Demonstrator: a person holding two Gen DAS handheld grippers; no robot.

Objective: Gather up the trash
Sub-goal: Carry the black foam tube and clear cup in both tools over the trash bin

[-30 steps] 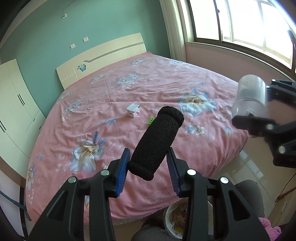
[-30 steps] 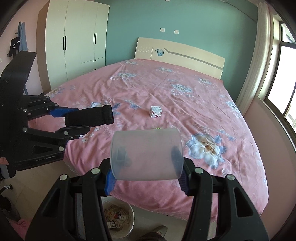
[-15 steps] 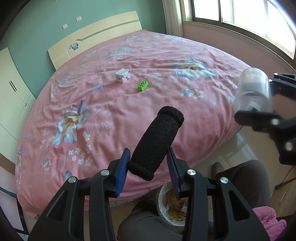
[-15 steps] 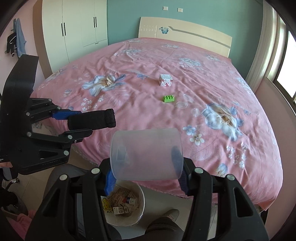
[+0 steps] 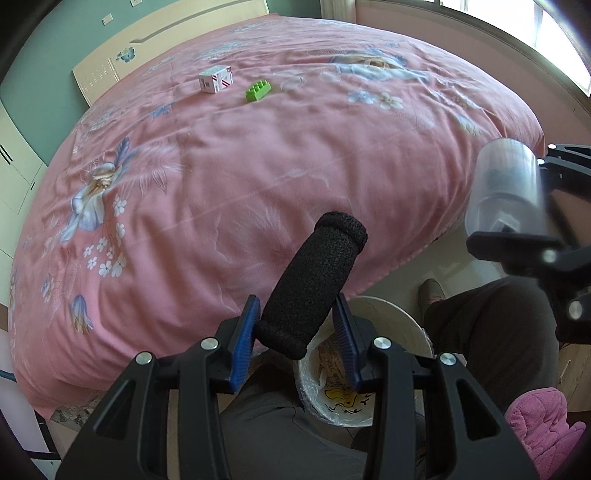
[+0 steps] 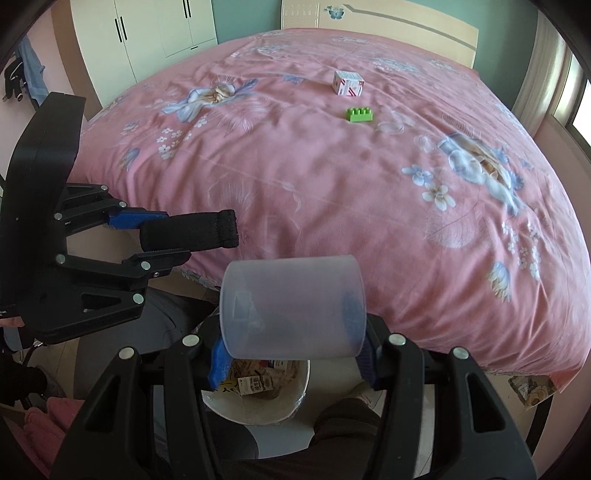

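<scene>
My left gripper (image 5: pixel 297 325) is shut on a black foam roll (image 5: pixel 314 284), which sticks up and forward over the bed's edge; the roll (image 6: pixel 190 230) also shows at the left of the right wrist view. My right gripper (image 6: pixel 291 332) is shut on a frosted plastic cup (image 6: pixel 293 306) lying sideways between its blue pads; the cup (image 5: pixel 506 192) appears at the right of the left wrist view. A white trash bin (image 6: pixel 255 391) with paper scraps stands on the floor below both grippers. The bin (image 5: pixel 388 328) is partly hidden by the left fingers.
A pink flowered bed (image 5: pixel 258 166) fills the view ahead. On it lie a small white box (image 5: pixel 215 79) and a green toy brick (image 5: pixel 258 89). A person's dark trouser legs (image 5: pixel 491 332) flank the bin. White wardrobes (image 6: pixel 155 26) stand at the back left.
Both grippers have sunk and tipped downward with their loads. The bed now fills the views, the wall and window have slid out of the top, and the trash bin shows larger below.
</scene>
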